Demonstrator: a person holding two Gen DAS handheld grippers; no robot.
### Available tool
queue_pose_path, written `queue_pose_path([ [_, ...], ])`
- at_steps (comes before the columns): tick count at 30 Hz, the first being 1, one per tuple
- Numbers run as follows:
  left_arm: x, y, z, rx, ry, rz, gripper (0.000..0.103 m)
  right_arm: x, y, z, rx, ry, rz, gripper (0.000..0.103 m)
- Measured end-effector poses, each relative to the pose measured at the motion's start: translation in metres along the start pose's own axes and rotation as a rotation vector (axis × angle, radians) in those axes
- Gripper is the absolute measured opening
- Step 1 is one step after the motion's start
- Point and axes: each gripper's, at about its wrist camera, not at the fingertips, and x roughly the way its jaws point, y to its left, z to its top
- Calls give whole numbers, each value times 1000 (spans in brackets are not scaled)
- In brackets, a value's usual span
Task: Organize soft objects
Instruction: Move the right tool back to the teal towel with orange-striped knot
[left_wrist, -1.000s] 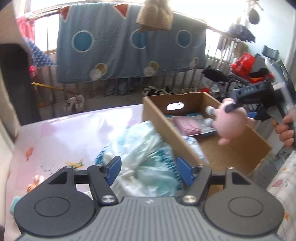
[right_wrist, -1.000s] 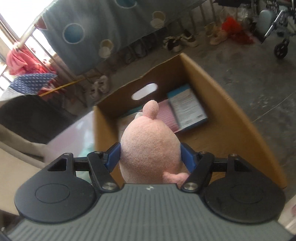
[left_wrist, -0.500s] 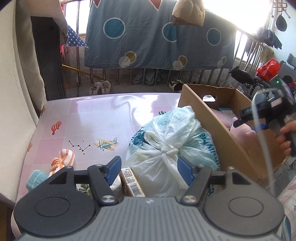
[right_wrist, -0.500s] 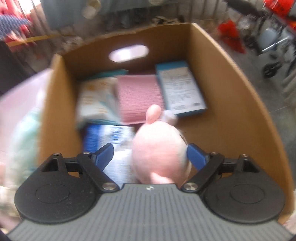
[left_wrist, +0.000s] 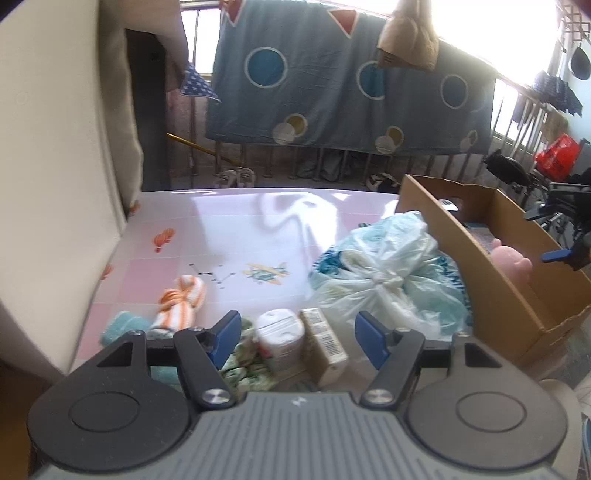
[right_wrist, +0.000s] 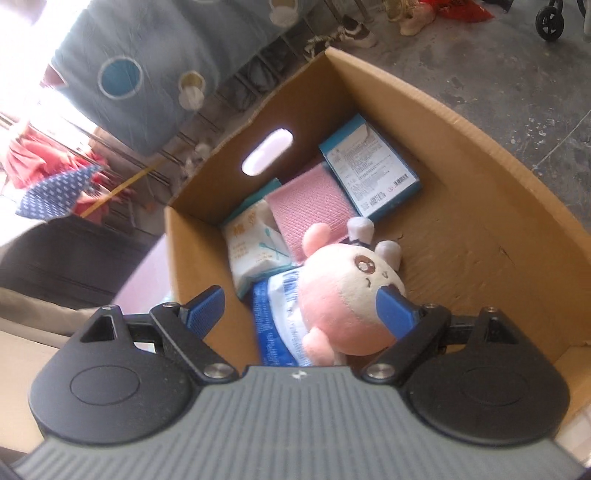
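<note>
**Resting plush in the box, clutter on the table**

Lying in the brown cardboard box (right_wrist: 461, 155), the pink-and-cream plush toy (right_wrist: 343, 295) sat between the right gripper's (right_wrist: 303, 310) spread, unpressing jaws. At its 12 o'clock lay a pink textured pad (right_wrist: 314, 199). The left gripper (left_wrist: 295, 334) gaped empty over a white round-lidded jar (left_wrist: 279, 332); a knotted pale-green plastic bag (left_wrist: 384, 273) stood between it and the box.

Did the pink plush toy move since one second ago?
Yes. The pink plush toy has gone down into the cardboard box, now lying on the packets, free of the open right gripper.
</note>
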Motion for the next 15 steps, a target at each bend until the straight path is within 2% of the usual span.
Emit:
queue_pose_path([
  [5,-19,28,-15,-45,-18,55,70,-20,16,-16,-19,-19,116,89],
  [9,-30,49,-31,-80,-19,114,70,-33,52,-36,-99,-6,202,89],
  [15,-36,67,-42,-92,-29,179,69,-15,127,-78,-251,112,313,89],
])
